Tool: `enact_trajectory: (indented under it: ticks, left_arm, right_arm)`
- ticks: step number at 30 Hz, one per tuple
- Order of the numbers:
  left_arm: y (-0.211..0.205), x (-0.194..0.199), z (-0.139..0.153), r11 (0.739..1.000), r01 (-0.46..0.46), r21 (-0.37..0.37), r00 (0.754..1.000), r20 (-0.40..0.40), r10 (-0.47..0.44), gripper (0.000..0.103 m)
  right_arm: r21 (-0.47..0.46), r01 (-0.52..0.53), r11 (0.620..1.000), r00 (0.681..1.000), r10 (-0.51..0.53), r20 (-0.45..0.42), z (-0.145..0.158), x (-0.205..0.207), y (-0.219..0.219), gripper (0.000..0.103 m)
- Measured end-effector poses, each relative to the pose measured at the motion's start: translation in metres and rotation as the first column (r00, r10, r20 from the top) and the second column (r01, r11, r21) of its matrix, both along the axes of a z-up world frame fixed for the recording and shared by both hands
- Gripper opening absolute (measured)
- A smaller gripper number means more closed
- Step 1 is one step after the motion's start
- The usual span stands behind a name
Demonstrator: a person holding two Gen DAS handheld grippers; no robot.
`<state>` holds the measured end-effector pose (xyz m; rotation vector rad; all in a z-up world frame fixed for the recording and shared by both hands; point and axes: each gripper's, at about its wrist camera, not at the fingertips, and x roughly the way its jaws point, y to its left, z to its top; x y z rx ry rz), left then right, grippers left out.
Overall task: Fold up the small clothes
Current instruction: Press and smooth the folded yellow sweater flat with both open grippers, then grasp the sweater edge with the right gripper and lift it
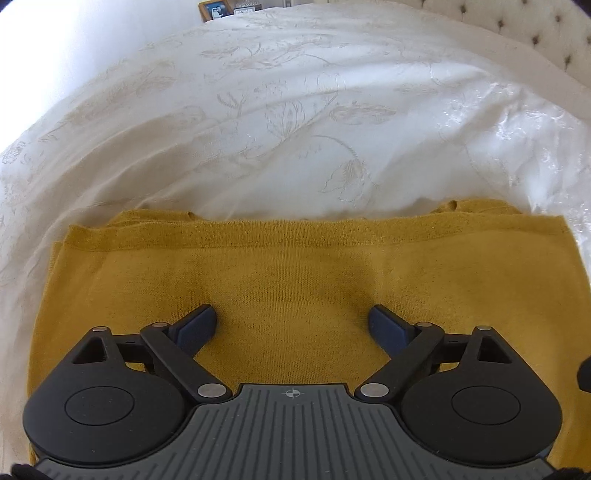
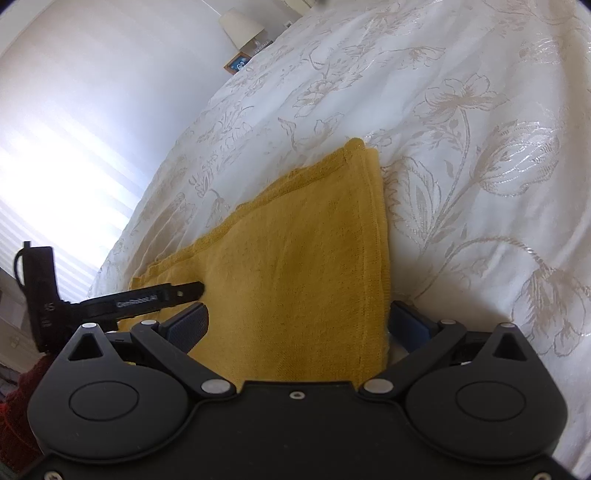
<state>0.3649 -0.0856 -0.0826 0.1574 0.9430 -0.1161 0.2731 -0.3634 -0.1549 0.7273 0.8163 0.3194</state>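
Mustard knit garment [image 1: 295,266] is laid folded on the bedspread [image 1: 258,110]; left gripper [image 1: 291,325] and right gripper [image 2: 299,325] are held spread over it, nothing gripped, likely for smoothing.

**Both grippers spread wide**

The left gripper [image 1: 291,319] is held low and level, its two blue-padded fingers [image 1: 197,326] parted wide, nothing clamped between them. The right gripper [image 2: 299,323] is likewise opened wide. The left gripper is seen side-on at the right wrist view's left edge.

A white floral-embroidered bedspread [image 1: 295,110] covers the bed. A tufted headboard [image 1: 535,33] rises behind it. A cream lamp [image 2: 242,24] stands beside a bright white wall [image 2: 92,110].
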Motion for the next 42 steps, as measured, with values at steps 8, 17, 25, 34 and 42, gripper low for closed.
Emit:
enact_trajectory:
  ticks: [8, 17, 25, 34, 42]
  left_arm:
    - [0.005, -0.017, 0.011, 0.999, 0.008, -0.032, 1.000, -0.025, -0.008, 0.091]
    - [0.020, -0.086, 0.005, 0.997, 0.059, -0.048, 0.996, -0.066, -0.062, 0.092]
    - [0.038, -0.118, 0.012, 0.993, 0.025, -0.113, 0.999, -0.035, -0.029, 0.091]
    - [0.081, -0.136, 0.027, 0.984, -0.044, -0.173, 0.998, 0.027, 0.049, 0.091]
    - [0.137, -0.147, 0.037, 0.974, -0.106, -0.200, 0.989, 0.076, 0.123, 0.091]
  right_arm:
    - [0.004, -0.003, 1.000, 1.000, 0.003, 0.001, 0.000, 0.001, 0.000, 0.103]
    - [0.029, -0.006, 1.000, 1.000, 0.006, -0.001, -0.002, -0.001, -0.006, 0.103]
    - [0.099, 0.020, 0.995, 1.000, -0.020, -0.008, -0.002, -0.004, -0.015, 0.103]
    - [0.169, -0.016, 0.985, 0.999, 0.009, 0.042, -0.008, -0.003, -0.016, 0.103]
    - [0.120, -0.063, 0.991, 0.997, 0.058, 0.048, -0.015, -0.001, -0.001, 0.064]
